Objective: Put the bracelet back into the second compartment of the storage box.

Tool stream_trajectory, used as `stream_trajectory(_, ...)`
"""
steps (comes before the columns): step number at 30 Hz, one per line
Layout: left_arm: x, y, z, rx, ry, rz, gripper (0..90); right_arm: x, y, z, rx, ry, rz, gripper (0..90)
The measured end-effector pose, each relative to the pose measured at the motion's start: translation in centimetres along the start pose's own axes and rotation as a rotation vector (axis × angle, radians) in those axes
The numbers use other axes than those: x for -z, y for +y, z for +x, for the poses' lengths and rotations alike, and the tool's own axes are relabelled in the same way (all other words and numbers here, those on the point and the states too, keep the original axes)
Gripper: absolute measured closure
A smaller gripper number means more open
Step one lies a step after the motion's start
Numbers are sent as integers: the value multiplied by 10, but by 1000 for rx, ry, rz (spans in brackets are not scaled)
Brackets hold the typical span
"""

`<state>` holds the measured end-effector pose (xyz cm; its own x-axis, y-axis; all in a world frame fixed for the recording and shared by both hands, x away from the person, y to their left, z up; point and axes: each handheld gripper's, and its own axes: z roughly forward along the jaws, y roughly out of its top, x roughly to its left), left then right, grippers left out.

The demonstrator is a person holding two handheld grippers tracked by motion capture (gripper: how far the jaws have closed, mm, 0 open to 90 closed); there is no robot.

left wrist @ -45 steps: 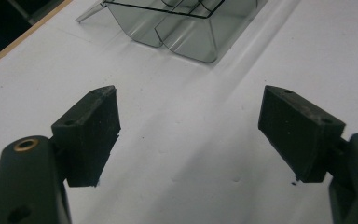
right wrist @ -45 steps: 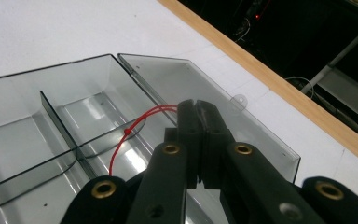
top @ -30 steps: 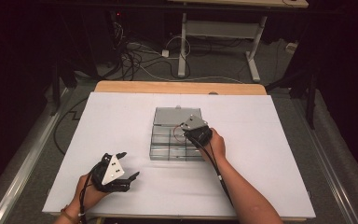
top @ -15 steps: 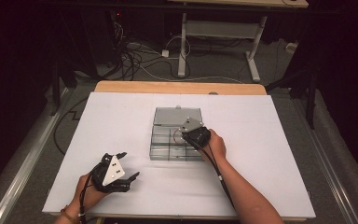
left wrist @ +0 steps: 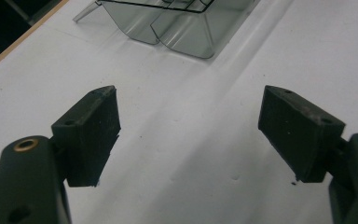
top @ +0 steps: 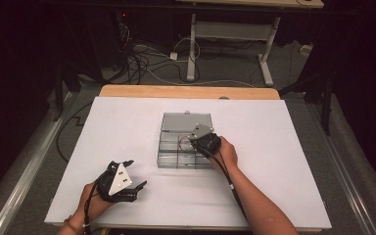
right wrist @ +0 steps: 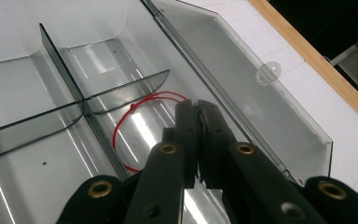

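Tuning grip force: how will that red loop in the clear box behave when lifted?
The red loop is very thin, so it is probably floppy and nearly weightless, likely to sag out of round. It lies flat on the glossy floor of the clear box, so it may slide away. The right claw is shut at its edge.

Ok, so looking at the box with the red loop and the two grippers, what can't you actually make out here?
- Right gripper view: whether the shut right gripper pinches the red loop; the jaws cover that part of it.
- High view: the loop in the clear box is too small to read, and the gripper body hides the jaw tips.
- Left gripper view: the box is cut off by the top edge.
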<state>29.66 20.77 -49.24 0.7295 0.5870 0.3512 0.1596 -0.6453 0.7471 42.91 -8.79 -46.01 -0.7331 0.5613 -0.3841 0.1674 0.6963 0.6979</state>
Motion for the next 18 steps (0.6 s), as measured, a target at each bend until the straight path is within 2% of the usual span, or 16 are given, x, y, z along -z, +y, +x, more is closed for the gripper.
stream_trajectory(11, 0, 0, -1, 0, -1, 5, 200, 1, -1, 0, -17, -4, 1, 825)
stream_trajectory(18, 0, 1, -1, 6, 1, 2, 200, 8, -2, -2, -58, -2, -53, 786)
